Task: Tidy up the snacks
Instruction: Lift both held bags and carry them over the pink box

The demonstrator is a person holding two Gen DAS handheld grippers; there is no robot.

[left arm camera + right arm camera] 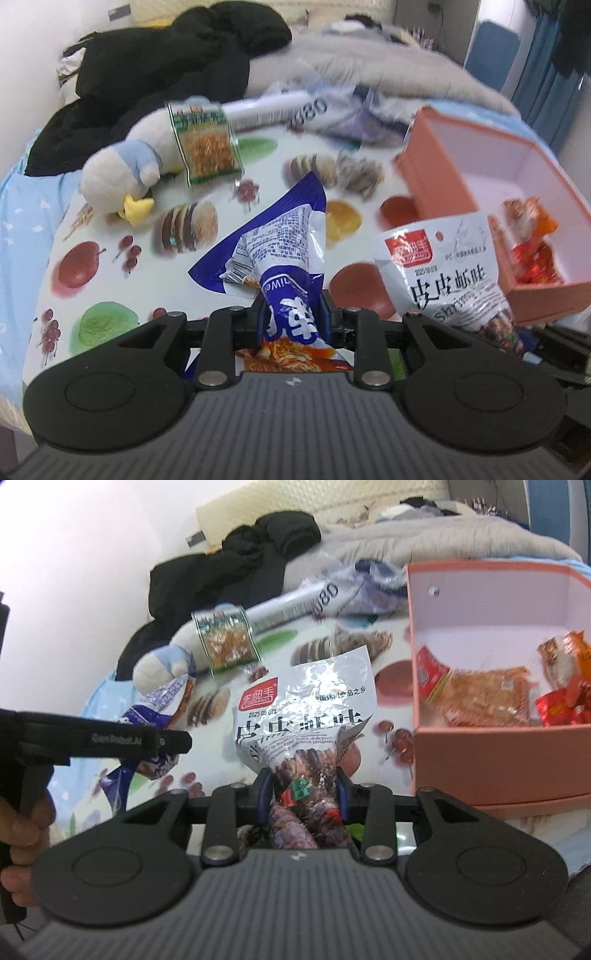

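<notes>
With the pink box [491,775] open at three o'clock and already holding red and orange packets, each gripper has a snack pinched and lifted for dropping in: left gripper [291,321] clamps the blue-and-white packet [273,243], right gripper [303,794] the silver shrimp-snack bag [306,709].

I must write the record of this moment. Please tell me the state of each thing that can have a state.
left gripper: shut on the blue snack bag, lifted.
right gripper: shut on the silver shrimp snack bag, lifted.
pink box: open, some red and orange snack packs inside.
green snack pack: sealed, leaning on the plush toy.
</notes>
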